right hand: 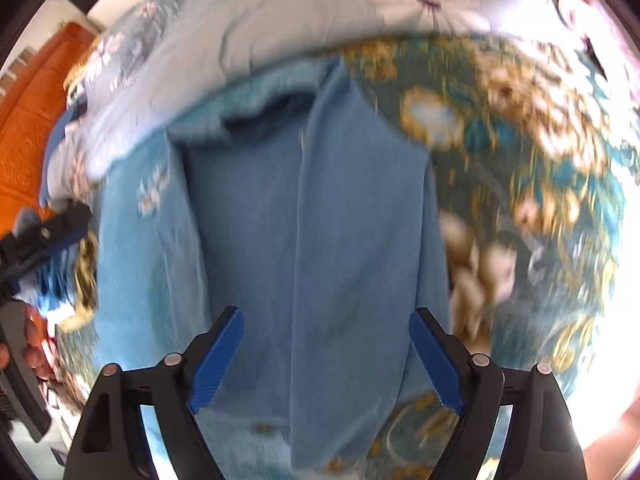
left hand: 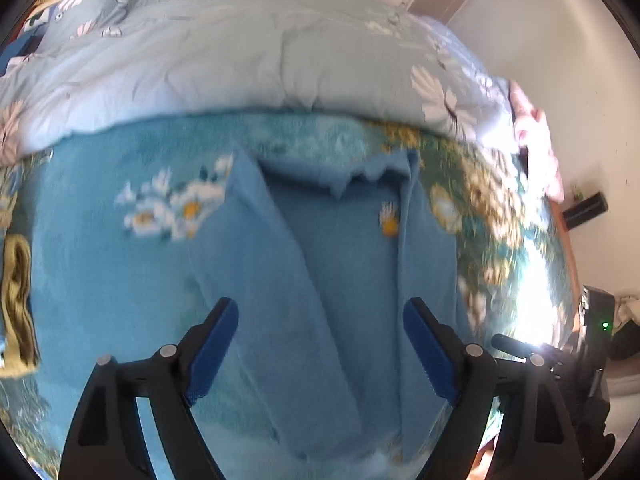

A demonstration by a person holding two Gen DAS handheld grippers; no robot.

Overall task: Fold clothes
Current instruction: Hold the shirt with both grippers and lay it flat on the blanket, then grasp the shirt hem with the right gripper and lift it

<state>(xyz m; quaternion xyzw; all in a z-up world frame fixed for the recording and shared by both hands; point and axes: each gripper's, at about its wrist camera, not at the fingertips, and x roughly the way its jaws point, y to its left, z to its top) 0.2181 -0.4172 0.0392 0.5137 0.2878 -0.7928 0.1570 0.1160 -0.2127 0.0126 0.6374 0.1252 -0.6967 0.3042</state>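
Risk: blue garment [left hand: 340,280] lies centre frame, side folds loose; left tool [left hand: 320,344] and right tool [right hand: 326,348] both wide, empty — careless regrasp could drag layers apart on fleecy bed blanket [left hand: 112,280]

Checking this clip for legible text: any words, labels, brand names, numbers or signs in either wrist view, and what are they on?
None can be read in either view.
The blue garment shows a small yellow and white flower motif, no lettering.
The floral blanket and the pale quilt carry flower prints only.
The left gripper and the right gripper show no visible markings.
The dark device with a green light shows no readable label.
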